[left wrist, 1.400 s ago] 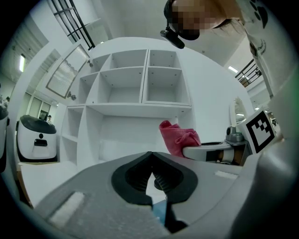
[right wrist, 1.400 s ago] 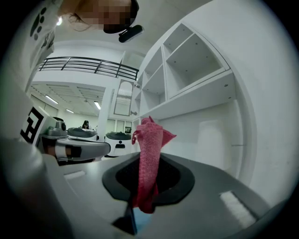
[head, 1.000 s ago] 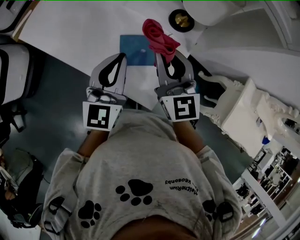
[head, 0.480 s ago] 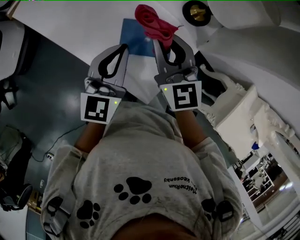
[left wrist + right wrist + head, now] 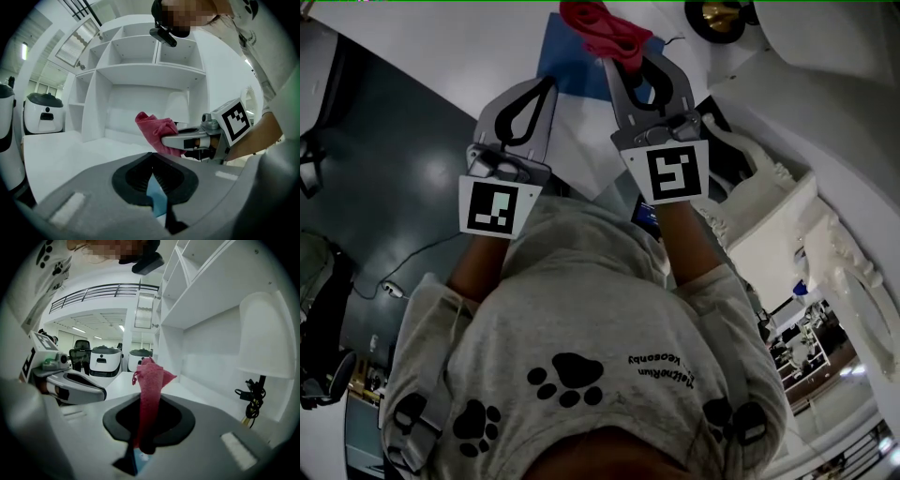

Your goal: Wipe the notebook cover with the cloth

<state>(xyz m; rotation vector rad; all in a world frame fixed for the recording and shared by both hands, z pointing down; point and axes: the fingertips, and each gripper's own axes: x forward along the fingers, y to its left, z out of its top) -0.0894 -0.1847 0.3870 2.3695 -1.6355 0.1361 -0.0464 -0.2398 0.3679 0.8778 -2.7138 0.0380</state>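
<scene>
White table (image 5: 441,56) — blue notebook (image 5: 572,61) lying flat on it, black-and-gold disc (image 5: 717,14) beyond.

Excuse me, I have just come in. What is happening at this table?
A person stands at a white table with a hand-held gripper in each hand. The right hand-held gripper is shut on a red cloth and holds it above a blue notebook that lies on the table. The left hand-held gripper is shut and empty, close to the notebook's edge. Whether the cloth touches the cover cannot be told from these views.
</scene>
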